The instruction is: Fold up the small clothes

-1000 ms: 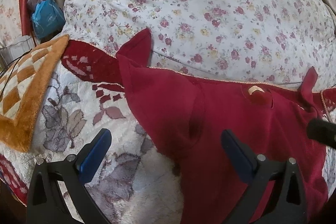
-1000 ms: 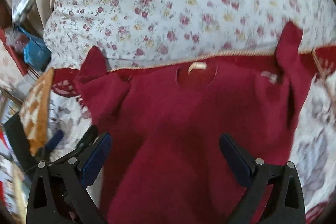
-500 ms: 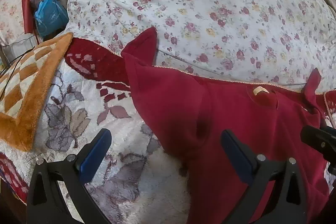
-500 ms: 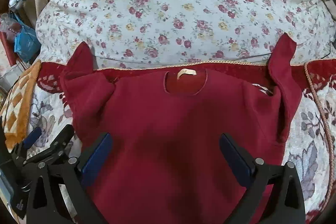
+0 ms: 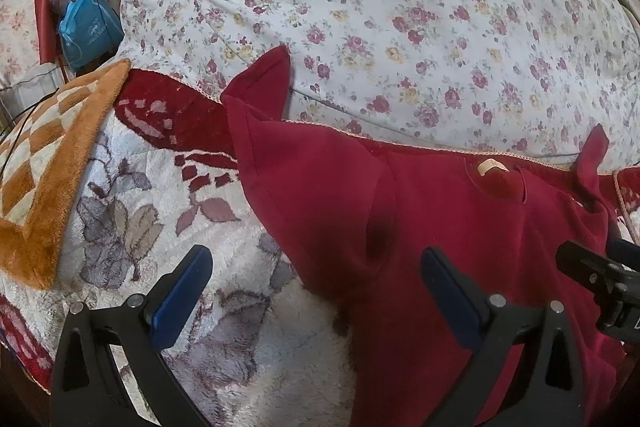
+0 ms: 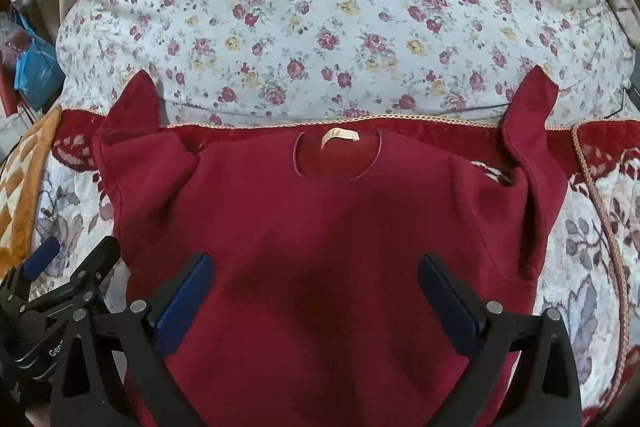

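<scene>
A small dark red long-sleeved top [image 6: 328, 227] lies spread flat on a plush floral blanket [image 6: 592, 267], collar and pale label [image 6: 340, 137] at the far side. Both sleeves run up against a flowered pillow. My right gripper [image 6: 316, 299] hovers open over the top's lower middle, nothing between its blue pads. My left gripper [image 5: 316, 291] is open above the top's [image 5: 400, 227] left edge, near the left sleeve [image 5: 260, 87]; one finger is over the blanket [image 5: 140, 227], the other over red cloth. Each gripper shows at the edge of the other's view.
A large flowered pillow [image 6: 340, 7] fills the far side. An orange checked blanket [image 5: 40, 167] lies at the left. A blue bag [image 5: 88, 31] and plastic-wrapped items sit in the far left corner, with a thin black cable nearby.
Both grippers have shifted slightly over the top, and the right one now looks squarely at the collar. Both stay open and the top lies as before.
</scene>
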### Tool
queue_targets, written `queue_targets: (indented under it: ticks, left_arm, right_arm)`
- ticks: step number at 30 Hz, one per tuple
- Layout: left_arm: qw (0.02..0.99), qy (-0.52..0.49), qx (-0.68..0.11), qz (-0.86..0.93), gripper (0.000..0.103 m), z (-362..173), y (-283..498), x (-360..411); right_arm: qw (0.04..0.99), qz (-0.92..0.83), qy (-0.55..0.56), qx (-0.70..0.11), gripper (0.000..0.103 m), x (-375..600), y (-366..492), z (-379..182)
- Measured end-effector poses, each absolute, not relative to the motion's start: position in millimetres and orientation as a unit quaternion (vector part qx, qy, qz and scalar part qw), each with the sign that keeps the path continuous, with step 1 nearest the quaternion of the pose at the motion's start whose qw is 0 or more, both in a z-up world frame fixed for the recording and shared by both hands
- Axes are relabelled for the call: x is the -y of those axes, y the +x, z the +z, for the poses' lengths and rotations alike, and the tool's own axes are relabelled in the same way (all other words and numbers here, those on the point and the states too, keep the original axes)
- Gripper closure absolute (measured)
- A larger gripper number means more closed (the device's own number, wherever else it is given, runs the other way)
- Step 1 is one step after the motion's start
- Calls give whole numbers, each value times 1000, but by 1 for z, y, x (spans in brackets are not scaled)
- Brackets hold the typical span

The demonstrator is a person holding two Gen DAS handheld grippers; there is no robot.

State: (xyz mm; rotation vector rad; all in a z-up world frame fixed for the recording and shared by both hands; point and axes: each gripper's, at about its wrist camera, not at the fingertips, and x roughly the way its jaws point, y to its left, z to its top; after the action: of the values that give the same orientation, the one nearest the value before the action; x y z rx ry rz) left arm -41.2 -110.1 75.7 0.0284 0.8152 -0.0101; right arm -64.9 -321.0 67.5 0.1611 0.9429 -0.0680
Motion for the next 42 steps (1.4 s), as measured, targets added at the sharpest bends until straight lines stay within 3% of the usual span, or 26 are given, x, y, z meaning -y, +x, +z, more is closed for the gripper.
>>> queue_targets:
  ticks: [42]
  left_arm:
    - [896, -37, -442, 36, 0, 56, -6, 67]
  right_arm:
    - [878, 18, 75, -473, 0, 290, -26, 60]
